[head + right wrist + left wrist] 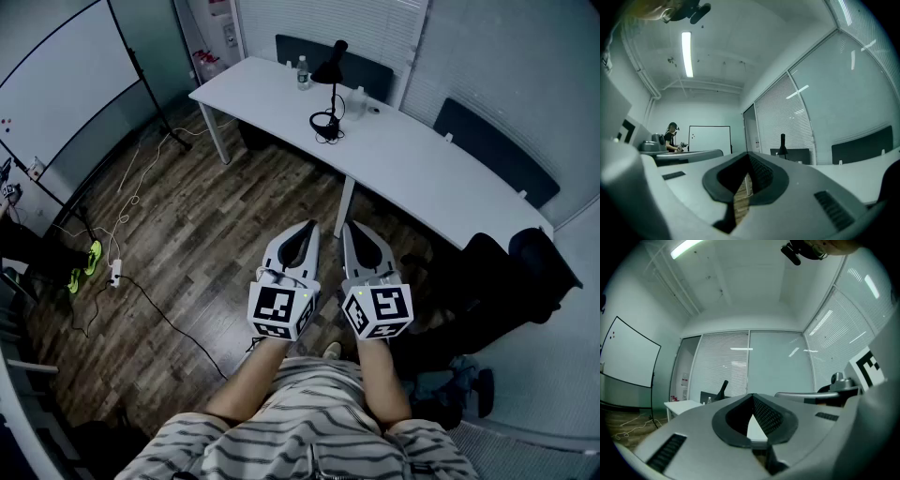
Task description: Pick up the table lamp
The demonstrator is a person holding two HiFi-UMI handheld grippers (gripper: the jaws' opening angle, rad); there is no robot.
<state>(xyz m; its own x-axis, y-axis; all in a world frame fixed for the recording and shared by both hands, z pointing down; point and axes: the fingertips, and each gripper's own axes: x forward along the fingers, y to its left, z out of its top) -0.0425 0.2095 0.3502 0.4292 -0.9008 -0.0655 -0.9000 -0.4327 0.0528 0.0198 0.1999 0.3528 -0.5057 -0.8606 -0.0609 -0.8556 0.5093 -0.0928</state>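
Note:
The black table lamp (329,86) stands upright on the long white table (422,169), far ahead of me, its round base toward the table's near edge. My left gripper (310,227) and right gripper (348,228) are held side by side, level, over the wooden floor short of the table, both shut with nothing in them. In the left gripper view the lamp (723,389) shows small, left of the closed tips of the left gripper (751,396). In the right gripper view the lamp (782,145) stands right of the closed tips of the right gripper (749,155).
Two bottles (303,73) stand on the table beside the lamp. A black chair (506,281) sits at the right. A whiteboard on a stand (56,84) and floor cables (122,216) lie to the left. A person (671,137) stands far off by a whiteboard.

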